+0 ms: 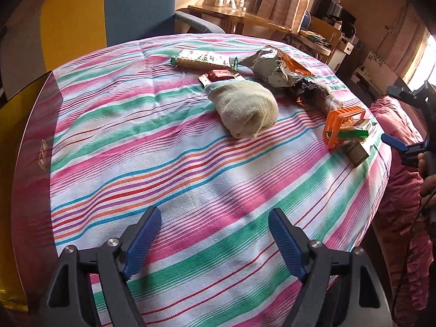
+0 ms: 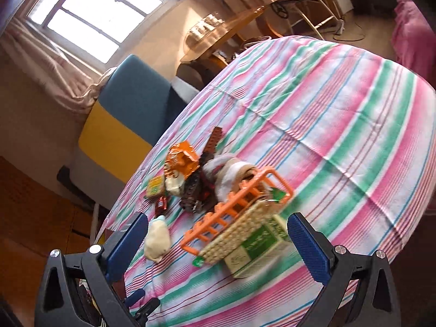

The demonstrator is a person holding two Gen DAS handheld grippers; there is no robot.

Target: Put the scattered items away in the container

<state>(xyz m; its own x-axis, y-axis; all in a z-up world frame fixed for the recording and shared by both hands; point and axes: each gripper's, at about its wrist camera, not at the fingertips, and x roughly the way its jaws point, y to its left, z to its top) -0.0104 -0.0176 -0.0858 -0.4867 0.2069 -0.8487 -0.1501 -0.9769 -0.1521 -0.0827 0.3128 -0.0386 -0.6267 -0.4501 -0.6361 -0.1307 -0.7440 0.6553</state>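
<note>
The left gripper [image 1: 215, 229] hovers over the near worktop [image 1: 169, 163], jaws wide apart and empty. Right of the rolled sock [image 1: 246, 109], the orange basket [image 1: 344, 124] sits by the right edge. The right gripper [image 2: 218, 235], jaws also spread and empty, frames it; a careless nudge could tip the basket off the edge.

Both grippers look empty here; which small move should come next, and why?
Probably ease the left gripper forward to the rolled sock: its jaws stand open and empty, the sock lies loose outside the orange basket, nearest that gripper.
</note>
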